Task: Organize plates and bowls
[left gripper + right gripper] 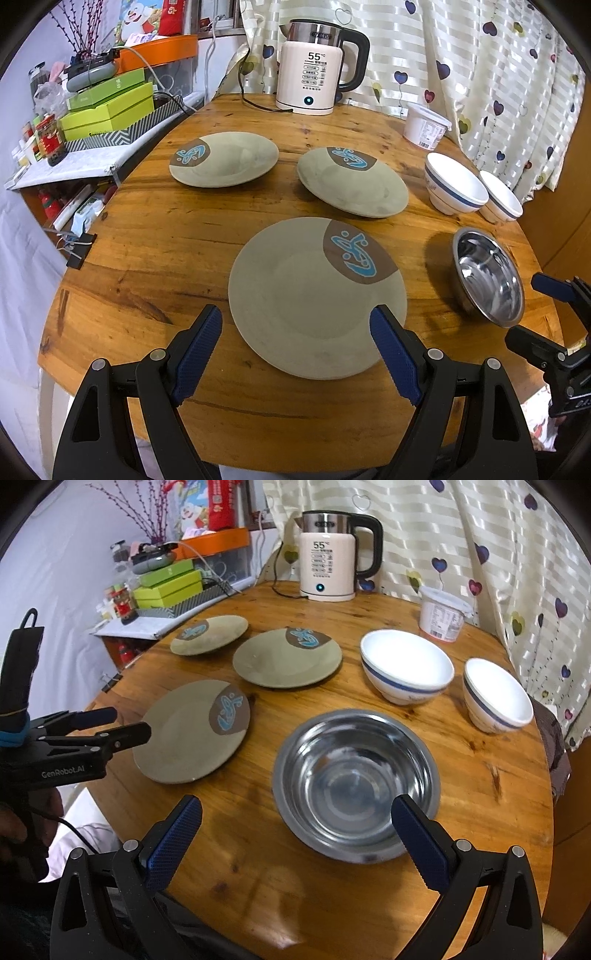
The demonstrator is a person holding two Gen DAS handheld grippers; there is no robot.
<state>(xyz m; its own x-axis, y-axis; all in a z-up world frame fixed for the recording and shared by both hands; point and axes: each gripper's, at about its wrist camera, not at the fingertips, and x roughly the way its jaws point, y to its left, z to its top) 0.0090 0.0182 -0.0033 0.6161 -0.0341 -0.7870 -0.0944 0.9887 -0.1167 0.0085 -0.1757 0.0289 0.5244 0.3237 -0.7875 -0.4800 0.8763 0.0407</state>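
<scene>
At the far left, beside the round wooden bench (155, 258), a side shelf (74, 166) carried green boxes (110, 107) stacked on each other. On the bench lay three grey-green plates, each with a brown patch and a blue drawing, all lying flat, apart from each other and with nothing on them: the far left plate (225, 158), the middle plate (351, 182), and the near plate (314, 295). The left gripper (295, 332) hung low over the near plate with its jaws wide apart, one blue pad (199, 347) on each side of the near rim, holding nothing.

Behind the plates stood a cream electric kettle (314, 70) showing 55 on its front. To the right of it was a white plastic tub (441, 614) with its lid closed.

Further right stood two white bowls with a blue band, the larger bowl (406, 670) and the smaller bowl (495, 694), upright, near each other but not touching, both empty. In front of them sat the steel bowl (354, 782), also empty. The right gripper (295, 819) was above its near rim, jaws wide apart, gripping nothing
</scene>
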